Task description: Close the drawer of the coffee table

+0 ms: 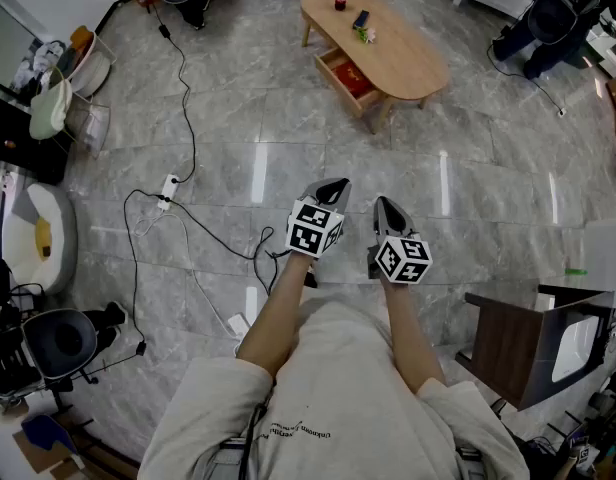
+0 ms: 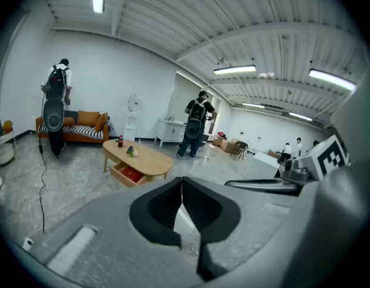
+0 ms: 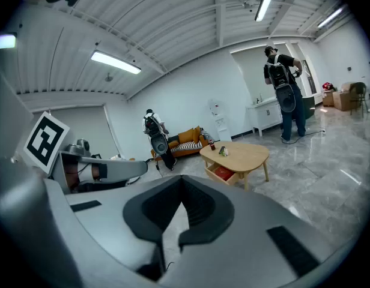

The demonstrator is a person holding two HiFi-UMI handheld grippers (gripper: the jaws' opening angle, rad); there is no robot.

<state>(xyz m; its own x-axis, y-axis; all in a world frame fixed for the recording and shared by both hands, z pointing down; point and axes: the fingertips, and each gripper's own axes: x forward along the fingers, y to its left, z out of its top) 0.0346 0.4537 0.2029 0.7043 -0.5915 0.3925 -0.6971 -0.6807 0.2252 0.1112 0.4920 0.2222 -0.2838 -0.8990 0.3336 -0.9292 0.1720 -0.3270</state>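
Approach phase: left tongs (image 1: 333, 186) and right tongs (image 1: 386, 206) clenched, empty, well short of the surface (image 1: 408, 58). The drawer (image 1: 350, 76) gapes at its long edge; next, close in, push.

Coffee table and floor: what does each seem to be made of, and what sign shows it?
Coffee table: likely light wood or veneer, matte; pale tan top, matching legs.
Floor: likely polished stone or marble-look tile, glossy; grey veining, joint lines, light reflections.
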